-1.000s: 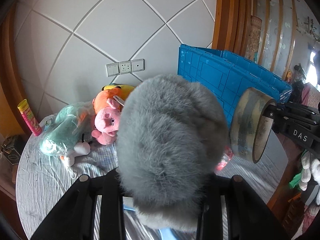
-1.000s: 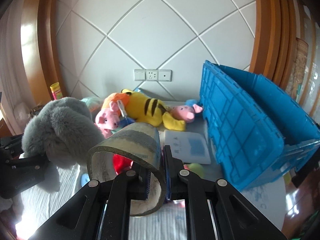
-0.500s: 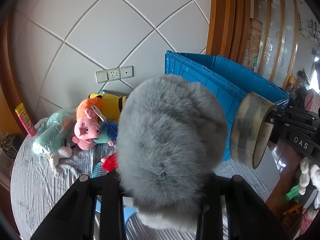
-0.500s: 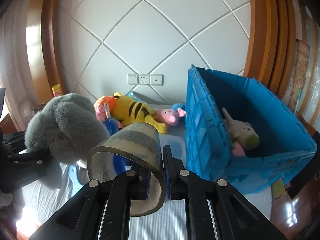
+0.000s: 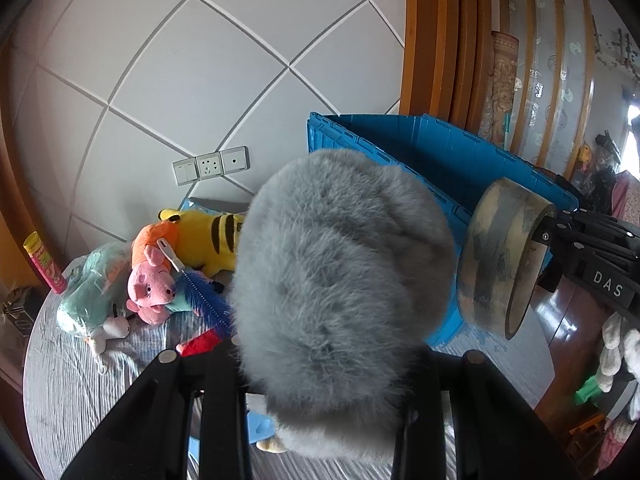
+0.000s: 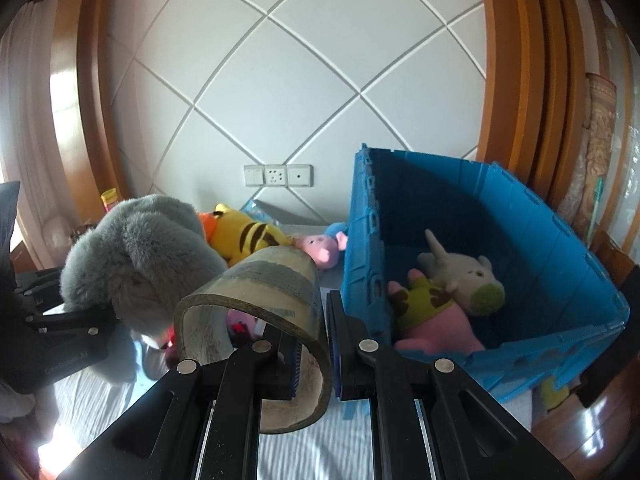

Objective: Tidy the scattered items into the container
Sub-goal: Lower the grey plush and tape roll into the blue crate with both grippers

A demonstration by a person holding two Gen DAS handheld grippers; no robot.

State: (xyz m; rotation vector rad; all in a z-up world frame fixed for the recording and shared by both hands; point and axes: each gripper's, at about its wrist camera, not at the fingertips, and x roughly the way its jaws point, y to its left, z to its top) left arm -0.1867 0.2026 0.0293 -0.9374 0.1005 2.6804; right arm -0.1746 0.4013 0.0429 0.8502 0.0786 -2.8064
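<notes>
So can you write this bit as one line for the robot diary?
left gripper: shut on fluffy grey plush toy | right gripper: shut on brown tape roll | blue plastic crate: open, two plush toys inside

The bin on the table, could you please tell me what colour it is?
The bin is blue, clearest in the right wrist view.

Count of items on the counter (image 5: pixel 60 380) and in the bin (image 6: pixel 560 248).
Two grippers (left (image 5: pixel 320 364), right (image 6: pixel 312 320)); one tape roll (image 6: pixel 272 280); one grey plush (image 5: pixel 340 300); two plush toys (image 6: pixel 460 276) in the bin; one brush (image 5: pixel 208 296); one can (image 5: pixel 42 262).
</notes>
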